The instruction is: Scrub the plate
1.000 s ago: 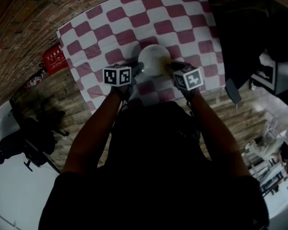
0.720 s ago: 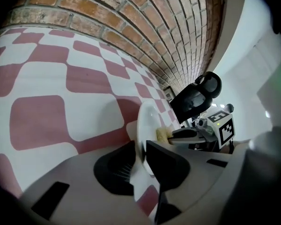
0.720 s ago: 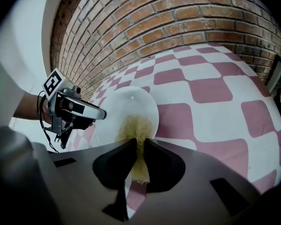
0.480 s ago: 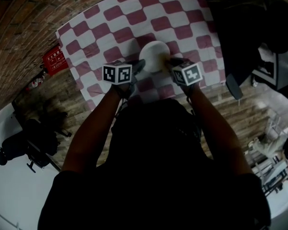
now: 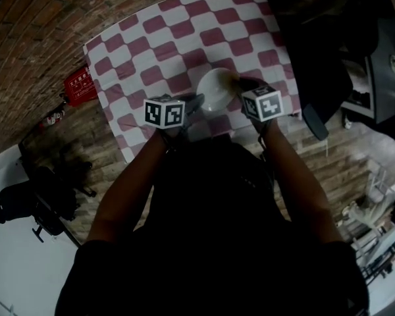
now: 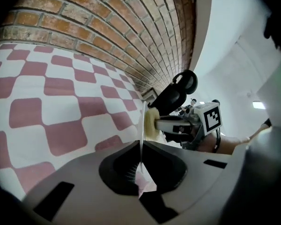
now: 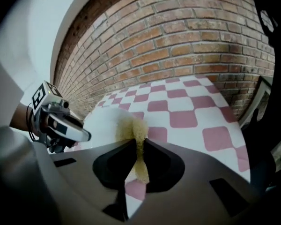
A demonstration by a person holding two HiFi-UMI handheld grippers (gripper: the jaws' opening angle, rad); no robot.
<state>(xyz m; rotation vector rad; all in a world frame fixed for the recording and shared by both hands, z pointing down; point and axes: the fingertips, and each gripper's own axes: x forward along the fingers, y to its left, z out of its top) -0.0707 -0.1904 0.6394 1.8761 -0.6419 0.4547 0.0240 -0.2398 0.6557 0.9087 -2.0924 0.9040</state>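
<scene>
A white plate (image 5: 212,91) is held on edge above the pink-and-white checked cloth (image 5: 151,51). In the left gripper view it shows as a thin upright rim (image 6: 143,125). My left gripper (image 5: 196,101) has its jaws closing, and they pinch that rim (image 6: 140,159). My right gripper (image 5: 241,84) is shut on a yellow sponge (image 7: 139,136). The sponge (image 6: 152,123) presses against the plate's face (image 7: 103,123) on the right side. Each gripper shows in the other's view: the right gripper (image 6: 179,125) and the left gripper (image 7: 78,135).
The cloth covers a table against a brick wall (image 6: 107,27). A red box (image 5: 78,84) sits beyond the cloth's left edge. A black camera rig (image 5: 26,206) stands at the left, and dark furniture (image 5: 322,64) stands at the right.
The plate lay flat on the cloth a second ago; now it is raised and tilted on edge. The left gripper has closed on its rim, and the sponge stays at its right side.
</scene>
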